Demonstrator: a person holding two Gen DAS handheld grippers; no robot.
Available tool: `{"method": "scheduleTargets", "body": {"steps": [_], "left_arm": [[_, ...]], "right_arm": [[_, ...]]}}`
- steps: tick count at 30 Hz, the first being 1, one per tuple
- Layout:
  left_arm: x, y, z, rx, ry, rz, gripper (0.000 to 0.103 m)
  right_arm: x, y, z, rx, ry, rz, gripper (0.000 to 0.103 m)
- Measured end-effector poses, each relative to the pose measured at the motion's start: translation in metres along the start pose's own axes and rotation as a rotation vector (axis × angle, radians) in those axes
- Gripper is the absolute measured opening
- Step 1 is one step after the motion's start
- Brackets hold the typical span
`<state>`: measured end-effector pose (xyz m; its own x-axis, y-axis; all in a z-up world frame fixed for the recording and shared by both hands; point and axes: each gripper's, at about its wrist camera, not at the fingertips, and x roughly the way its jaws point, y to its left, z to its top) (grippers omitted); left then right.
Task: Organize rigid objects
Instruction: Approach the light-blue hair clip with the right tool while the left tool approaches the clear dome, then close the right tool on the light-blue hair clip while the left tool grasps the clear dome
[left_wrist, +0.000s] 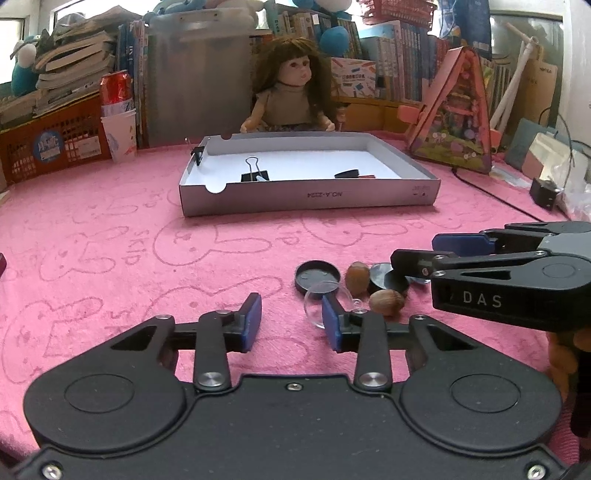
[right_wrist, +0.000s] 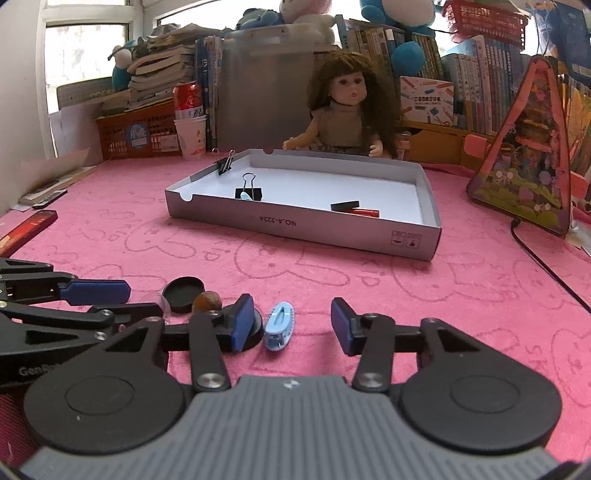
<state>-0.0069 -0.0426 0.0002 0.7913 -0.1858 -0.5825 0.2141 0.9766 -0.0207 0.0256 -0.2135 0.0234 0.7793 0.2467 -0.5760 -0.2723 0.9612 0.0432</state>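
Note:
A grey cardboard tray (left_wrist: 310, 199) (right_wrist: 295, 225) stands on the pink cloth with a binder clip (left_wrist: 254, 171) (right_wrist: 248, 190), another clip on its left rim (right_wrist: 224, 162) and a black and red piece (right_wrist: 354, 208) inside. Near me lie a black lid (left_wrist: 317, 275) (right_wrist: 183, 290), two walnuts (left_wrist: 357, 277) (left_wrist: 386, 302), a clear dome (left_wrist: 325, 304), a second black lid (left_wrist: 388, 280) and a light blue hair clip (right_wrist: 279, 325). My left gripper (left_wrist: 291, 319) is open and empty, its right finger by the dome. My right gripper (right_wrist: 291, 323) is open around the hair clip.
A doll (left_wrist: 291, 96) sits behind the tray. A red basket (left_wrist: 51, 144), paper cup with a can (left_wrist: 118, 122), books and a triangular toy house (left_wrist: 458, 118) line the back. A black cable (right_wrist: 546, 266) runs at the right. A red flat box (right_wrist: 27, 229) lies at the left.

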Motion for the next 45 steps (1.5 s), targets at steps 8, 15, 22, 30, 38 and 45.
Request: {"method": "scheduleTargets", "body": {"steps": [8, 15, 22, 30, 38, 45], "left_arm": [[-0.014, -0.009, -0.001, 0.04, -0.042, -0.041, 0.038], [0.0, -0.016, -0.007, 0.06, -0.011, -0.031, 0.039], [0.0, -0.013, -0.005, 0.044, -0.009, -0.028, 0.026], [-0.004, -0.009, -0.001, 0.034, -0.026, -0.02, 0.026], [-0.005, -0.008, 0.003, 0.03, -0.032, -0.011, 0.026], [-0.004, -0.007, 0.004, 0.027, -0.032, 0.001, 0.026]], "right_arm": [[-0.011, -0.007, -0.006, -0.006, 0.002, -0.016, 0.051], [-0.009, -0.005, -0.008, -0.006, 0.009, -0.007, 0.048], [-0.004, 0.0, -0.01, -0.011, 0.016, 0.006, 0.029], [-0.004, -0.001, -0.008, 0.01, 0.011, 0.006, 0.02], [-0.006, -0.003, -0.008, 0.018, 0.001, 0.003, 0.021], [0.001, -0.008, -0.007, 0.042, 0.004, -0.01, 0.047]]}}
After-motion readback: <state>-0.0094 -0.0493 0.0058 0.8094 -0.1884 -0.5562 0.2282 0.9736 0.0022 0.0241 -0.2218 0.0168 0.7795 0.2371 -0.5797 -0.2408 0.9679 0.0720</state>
